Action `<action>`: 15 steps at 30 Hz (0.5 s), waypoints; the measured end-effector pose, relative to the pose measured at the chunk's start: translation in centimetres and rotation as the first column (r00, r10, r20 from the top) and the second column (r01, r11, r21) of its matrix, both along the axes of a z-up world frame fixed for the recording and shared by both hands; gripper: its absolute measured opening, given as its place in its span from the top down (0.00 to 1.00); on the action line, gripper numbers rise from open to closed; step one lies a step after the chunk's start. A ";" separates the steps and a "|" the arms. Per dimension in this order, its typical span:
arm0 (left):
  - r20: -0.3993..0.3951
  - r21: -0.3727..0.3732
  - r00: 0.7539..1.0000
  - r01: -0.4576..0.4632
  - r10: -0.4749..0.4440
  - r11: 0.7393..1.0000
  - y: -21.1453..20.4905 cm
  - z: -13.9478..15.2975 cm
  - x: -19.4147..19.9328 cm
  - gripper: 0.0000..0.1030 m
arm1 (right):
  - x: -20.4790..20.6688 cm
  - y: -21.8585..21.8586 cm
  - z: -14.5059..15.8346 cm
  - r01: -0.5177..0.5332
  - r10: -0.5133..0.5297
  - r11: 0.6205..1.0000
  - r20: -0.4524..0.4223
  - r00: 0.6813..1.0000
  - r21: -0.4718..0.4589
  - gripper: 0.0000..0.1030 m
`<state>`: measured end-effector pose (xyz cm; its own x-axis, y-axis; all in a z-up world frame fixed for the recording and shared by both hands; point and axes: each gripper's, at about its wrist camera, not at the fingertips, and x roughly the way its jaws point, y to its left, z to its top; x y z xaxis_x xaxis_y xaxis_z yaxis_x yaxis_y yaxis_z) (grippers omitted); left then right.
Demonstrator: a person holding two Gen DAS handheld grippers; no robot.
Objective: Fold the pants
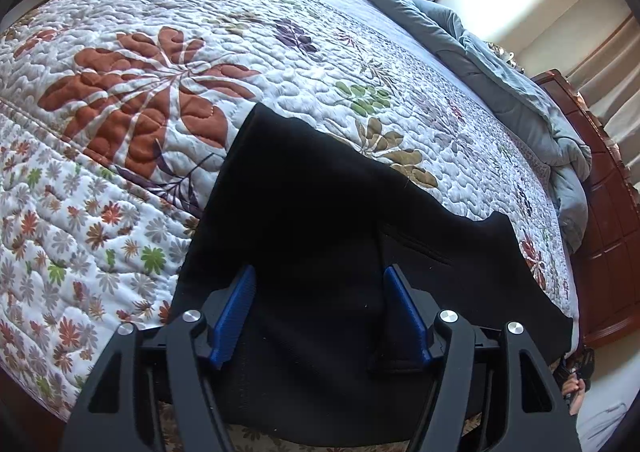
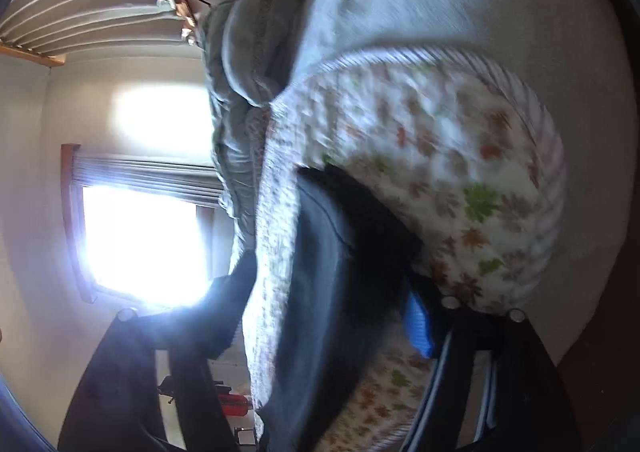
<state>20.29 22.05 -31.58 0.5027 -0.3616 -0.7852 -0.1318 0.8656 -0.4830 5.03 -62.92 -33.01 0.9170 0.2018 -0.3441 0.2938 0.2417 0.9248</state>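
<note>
Black pants [image 1: 320, 192] lie flat on the floral quilt [image 1: 140, 92], reaching from mid-bed to the near edge. My left gripper [image 1: 322, 316] points down over their near end, its blue pads [image 1: 236, 316] wide apart. The cloth runs between the pads, and a small fold lies beside the right one. The right wrist view is rolled sideways and blurred. There my right gripper [image 2: 328, 292] stands open astride the bed's edge. The pants [image 2: 340, 272] and the quilt [image 2: 460, 172] rim lie between its dark left finger and its blue pad [image 2: 418, 328].
A grey-blue duvet [image 1: 500, 64] is bunched along the far side of the bed, against a red-brown wooden headboard [image 1: 608, 192]. A bright window [image 2: 140, 240] and curtains [image 2: 100, 4] show beyond. Part of a person [image 1: 576, 384] shows low at the right.
</note>
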 end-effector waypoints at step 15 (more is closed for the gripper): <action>0.006 0.012 1.000 0.005 -0.005 1.000 -0.3 0.2 0.0 0.34 | 1.9 2.4 3.9 -0.016 0.008 0.991 -0.063 0.998 -0.131 0.89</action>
<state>20.26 21.77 -31.41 0.5055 -0.3546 -0.7866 -0.1247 0.8721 -0.4732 6.91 -60.48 -29.16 0.8907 0.1616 -0.4248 0.3463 0.3639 0.8647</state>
